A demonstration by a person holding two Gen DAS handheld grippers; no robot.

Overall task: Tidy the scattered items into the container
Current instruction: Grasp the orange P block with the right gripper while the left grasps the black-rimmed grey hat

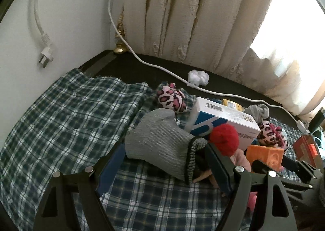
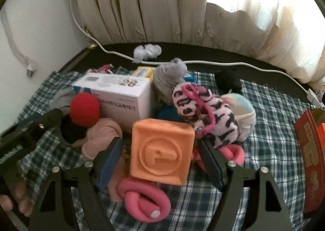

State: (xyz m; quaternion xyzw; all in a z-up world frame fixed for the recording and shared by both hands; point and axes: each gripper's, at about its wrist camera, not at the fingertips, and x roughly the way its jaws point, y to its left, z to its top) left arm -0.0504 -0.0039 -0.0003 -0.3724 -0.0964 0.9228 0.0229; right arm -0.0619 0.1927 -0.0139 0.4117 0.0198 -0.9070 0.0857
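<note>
The left gripper was open around the grey hat. The right gripper was open around the orange block, ready to lift it. The red box waited at three o'clock.

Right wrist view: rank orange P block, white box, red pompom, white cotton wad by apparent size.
1. Orange P block and white box: similar; the block sits nearer the camera, so unsure.
2. Red pompom.
3. White cotton wad.

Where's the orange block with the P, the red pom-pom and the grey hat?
orange block [image 2: 161, 150]: right wrist view, on its P face.
red pom-pom [image 1: 224, 139]: left wrist view, its middle.
grey hat [image 1: 158, 139]: left wrist view, knitted body.
</note>
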